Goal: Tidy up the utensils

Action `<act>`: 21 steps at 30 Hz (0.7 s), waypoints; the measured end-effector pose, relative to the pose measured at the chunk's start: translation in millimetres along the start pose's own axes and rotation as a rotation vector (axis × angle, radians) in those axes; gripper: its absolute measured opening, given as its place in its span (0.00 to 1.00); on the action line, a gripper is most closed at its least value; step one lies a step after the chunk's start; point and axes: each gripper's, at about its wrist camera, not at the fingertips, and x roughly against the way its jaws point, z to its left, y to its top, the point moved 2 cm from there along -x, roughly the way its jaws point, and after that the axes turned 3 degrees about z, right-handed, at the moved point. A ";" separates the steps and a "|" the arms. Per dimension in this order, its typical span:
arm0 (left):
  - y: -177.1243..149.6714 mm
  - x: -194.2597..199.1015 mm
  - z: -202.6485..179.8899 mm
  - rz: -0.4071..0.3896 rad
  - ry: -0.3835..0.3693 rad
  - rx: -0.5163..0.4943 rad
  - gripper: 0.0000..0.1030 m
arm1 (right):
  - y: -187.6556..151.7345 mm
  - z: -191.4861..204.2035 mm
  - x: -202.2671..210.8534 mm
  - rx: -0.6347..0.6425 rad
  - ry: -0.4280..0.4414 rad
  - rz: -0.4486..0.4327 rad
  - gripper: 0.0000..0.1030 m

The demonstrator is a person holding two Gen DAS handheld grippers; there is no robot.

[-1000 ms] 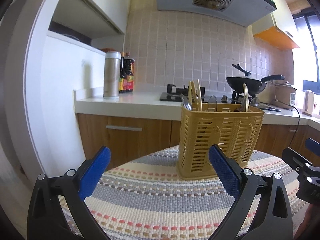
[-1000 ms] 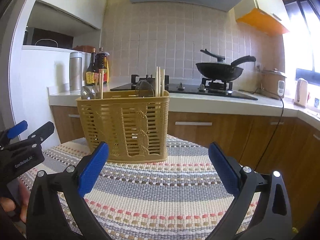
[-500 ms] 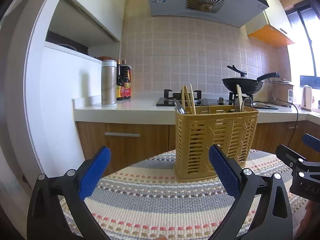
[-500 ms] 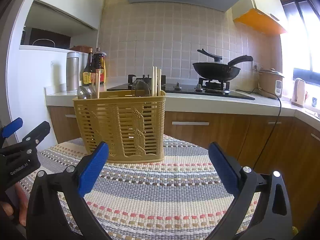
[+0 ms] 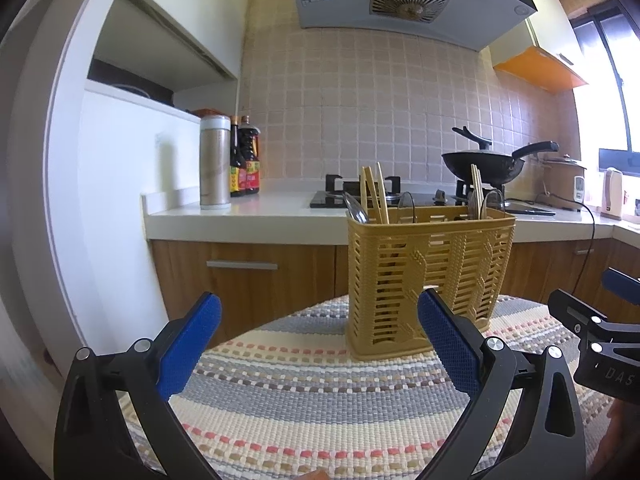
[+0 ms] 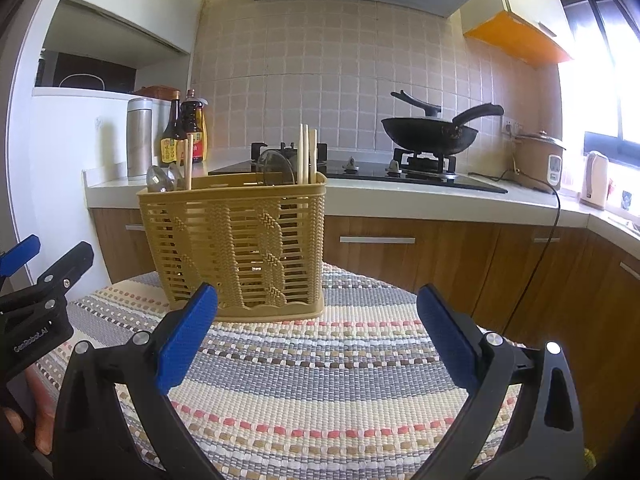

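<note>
- Centre of frame, both views: tan plastic utensil basket (image 5: 428,280), slatted walls with a moulded braid pattern, standing upright on a woven striped mat (image 5: 320,392) (cream, grey and coral bands, coarse knotted texture).
- Inside the basket, left-wrist view: wooden chopsticks (image 5: 374,194) leaning at the left end beside a metal spoon (image 5: 356,210); a further chopstick pair (image 5: 477,186) and rounded spoon bowls (image 5: 492,202) toward the right end. Exact compartment divisions not discernible.
- Same contents, right-wrist view: spoon bowls (image 6: 160,179) and one chopstick at the left end, three upright chopsticks (image 6: 307,154) at the right end, a rounded dark utensil head (image 6: 276,168) between.
- Lower frame, left-wrist view: left gripper (image 5: 316,344), black frame with blue textured pads (image 5: 188,346), spread wide, holding nothing, touching nothing; right pad overlapping the basket's lower corner in the picture only, contact not evident.
- Lower frame, right-wrist view: right gripper (image 6: 316,340), identical build, blue pads (image 6: 448,338) spread wide, gripping nothing, hovering over the mat just short of the basket.
- Background, upper half: white countertop (image 5: 260,216) over wood-grain cabinets, steel flask (image 5: 215,162), dark sauce bottles (image 5: 245,156), black wok (image 6: 430,132) on a gas hob, beige square wall tiles, range hood (image 5: 400,0) (top centre).
</note>
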 end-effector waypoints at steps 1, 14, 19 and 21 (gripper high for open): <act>-0.1 -0.8 -0.3 0.003 -0.002 0.000 0.93 | 0.2 1.2 0.6 0.004 0.000 -0.004 0.92; -1.3 -3.7 -0.5 0.021 0.009 -0.004 0.93 | -1.4 5.4 -0.2 0.024 0.004 0.009 0.92; -2.0 -6.4 1.6 0.035 0.006 0.007 0.93 | -2.6 10.8 1.0 0.044 0.005 0.007 0.92; -2.3 -6.7 1.3 0.037 0.006 0.007 0.93 | -2.6 11.4 1.2 0.046 0.006 0.007 0.92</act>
